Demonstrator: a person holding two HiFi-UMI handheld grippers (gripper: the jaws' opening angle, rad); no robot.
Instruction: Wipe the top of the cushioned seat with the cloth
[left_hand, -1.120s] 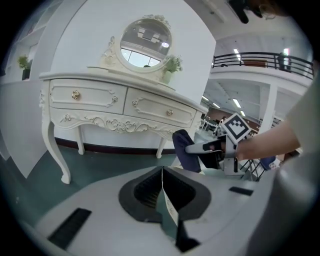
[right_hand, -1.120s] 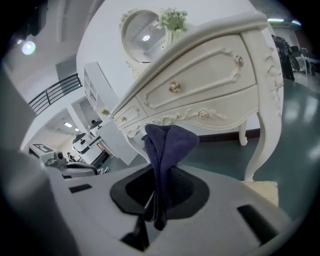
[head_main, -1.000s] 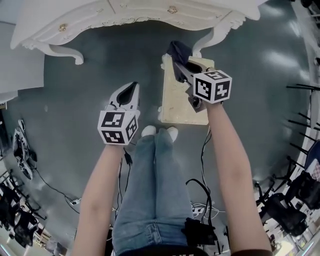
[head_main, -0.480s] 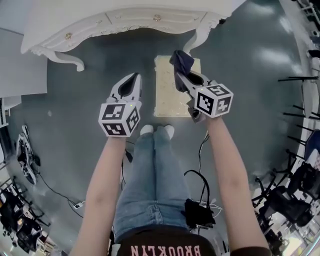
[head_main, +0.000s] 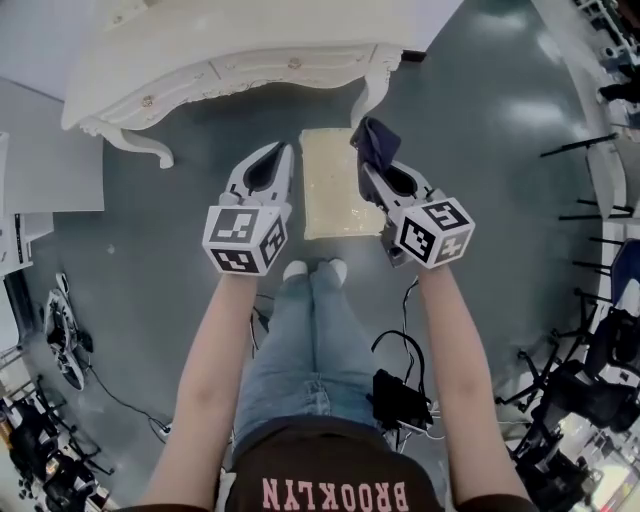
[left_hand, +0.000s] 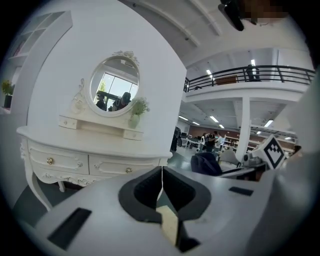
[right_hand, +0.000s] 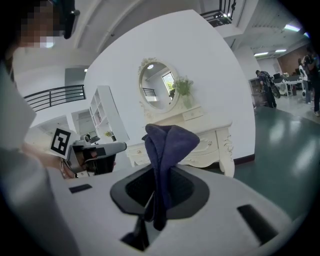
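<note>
right gripper (right_hand: 159, 192) clamps cloth (right_hand: 169, 142); head view adds the cushioned seat (head_main: 330, 185).

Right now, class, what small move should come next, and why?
Probably lower the right claw until the cloth rests on the cushioned seat. The claw is shut on the cloth, which appears held up near the seat's far right corner, not pressed on its top.

I'm seeing grey floor (head_main: 150, 230) carrying everything. Cushioned seat (head_main: 335, 195) is standing on it, below and between left gripper (head_main: 272, 152) and right gripper (head_main: 368, 165). White dressing table (head_main: 230, 60) is standing just ahead of both. Black cables (head_main: 395, 350) are trailing behind the right gripper.
</note>
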